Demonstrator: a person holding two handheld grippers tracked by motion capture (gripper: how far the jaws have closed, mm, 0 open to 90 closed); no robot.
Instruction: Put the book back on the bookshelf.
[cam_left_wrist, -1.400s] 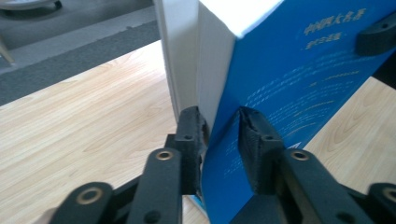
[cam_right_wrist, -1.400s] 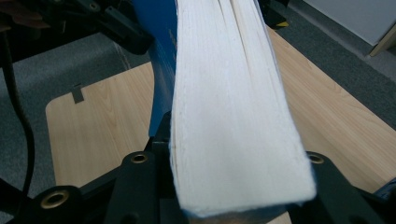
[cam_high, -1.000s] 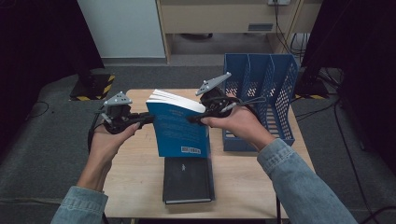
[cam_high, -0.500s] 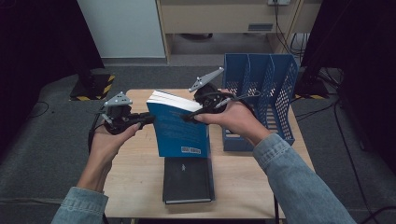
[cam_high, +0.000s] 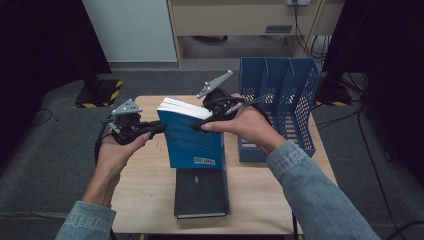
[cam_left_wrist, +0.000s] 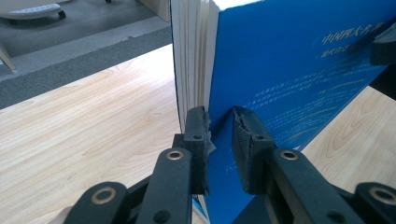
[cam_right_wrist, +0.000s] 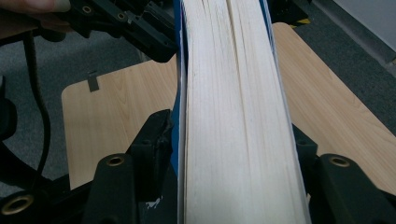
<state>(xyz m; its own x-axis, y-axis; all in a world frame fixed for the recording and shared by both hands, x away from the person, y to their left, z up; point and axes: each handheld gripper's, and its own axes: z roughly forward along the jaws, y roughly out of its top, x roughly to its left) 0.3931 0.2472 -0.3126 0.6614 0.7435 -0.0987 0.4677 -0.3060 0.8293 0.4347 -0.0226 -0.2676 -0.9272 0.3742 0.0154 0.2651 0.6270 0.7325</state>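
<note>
Black jaws, left gripper (cam_left_wrist: 219, 140): clamped on the blue book's (cam_high: 192, 137) cover edge, pads pressing it from both sides.
Right gripper (cam_right_wrist: 233, 154): my jaws have just been opening; the page block stands between them, and I cannot tell whether the pads press it.
Blue book: upright between my two grippers, raised above the table.
Black book (cam_high: 200, 192): flat beneath the blue one.
Wooden table (cam_high: 150, 165): under both tools.
Blue file rack (cam_high: 280, 105): just beyond my right gripper.
</note>
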